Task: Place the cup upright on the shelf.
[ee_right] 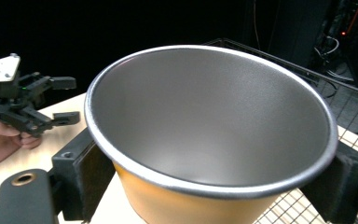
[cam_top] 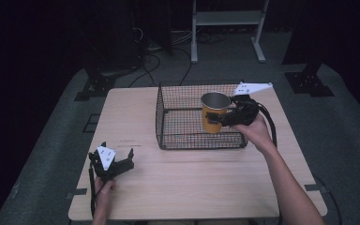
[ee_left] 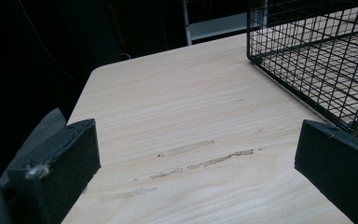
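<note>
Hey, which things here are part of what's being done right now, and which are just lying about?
In use:
- yellow cup, steel inside, clamped by the right gripper
- black wire basket, which the cup is held over

Lying about:
- left gripper, fingers apart, holding nothing, near the table's left edge
- white shelf frame and floor cables behind the table
</note>
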Available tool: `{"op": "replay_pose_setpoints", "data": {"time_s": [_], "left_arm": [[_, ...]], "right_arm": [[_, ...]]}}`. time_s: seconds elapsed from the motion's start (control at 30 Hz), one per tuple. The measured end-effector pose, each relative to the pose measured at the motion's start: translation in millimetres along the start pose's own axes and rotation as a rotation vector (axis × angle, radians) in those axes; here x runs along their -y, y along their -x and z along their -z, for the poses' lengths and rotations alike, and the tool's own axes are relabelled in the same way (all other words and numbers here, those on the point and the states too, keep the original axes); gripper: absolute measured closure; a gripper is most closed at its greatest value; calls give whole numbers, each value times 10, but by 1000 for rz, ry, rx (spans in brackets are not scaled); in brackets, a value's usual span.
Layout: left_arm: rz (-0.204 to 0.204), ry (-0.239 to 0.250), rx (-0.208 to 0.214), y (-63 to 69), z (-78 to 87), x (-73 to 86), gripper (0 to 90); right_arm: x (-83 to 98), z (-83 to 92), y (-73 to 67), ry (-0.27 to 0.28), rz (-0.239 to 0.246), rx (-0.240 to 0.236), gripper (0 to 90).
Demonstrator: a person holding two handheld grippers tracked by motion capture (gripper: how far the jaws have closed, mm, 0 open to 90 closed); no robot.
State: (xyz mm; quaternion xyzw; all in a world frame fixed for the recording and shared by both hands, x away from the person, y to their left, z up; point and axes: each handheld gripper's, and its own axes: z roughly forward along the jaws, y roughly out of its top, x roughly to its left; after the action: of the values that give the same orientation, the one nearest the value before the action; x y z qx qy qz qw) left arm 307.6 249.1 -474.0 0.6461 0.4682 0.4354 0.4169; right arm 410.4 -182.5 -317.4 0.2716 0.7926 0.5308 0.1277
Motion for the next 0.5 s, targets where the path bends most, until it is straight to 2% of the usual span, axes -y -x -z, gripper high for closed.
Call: {"op": "replay_pose_setpoints", "data": {"time_s": [0.07,0.33,0.4,0.43,0.5], "left_arm": [[-6,1,2,4,0,0,0],[-8,3,6,7,4,2,0],[-6,3,6,5,4,2,0],[-6,3,6,4,3,1,0],[-8,2,5,5,4,1,0]], "right_arm": [[-14,-38,38,10,-3,2,133],[-69,-144,148,-20,6,-10,133],[-66,-169,195,-37,-2,-7,133],[-52,-190,244,-30,-22,-10,133],[-46,-214,278,-31,-32,-5,133]]}}
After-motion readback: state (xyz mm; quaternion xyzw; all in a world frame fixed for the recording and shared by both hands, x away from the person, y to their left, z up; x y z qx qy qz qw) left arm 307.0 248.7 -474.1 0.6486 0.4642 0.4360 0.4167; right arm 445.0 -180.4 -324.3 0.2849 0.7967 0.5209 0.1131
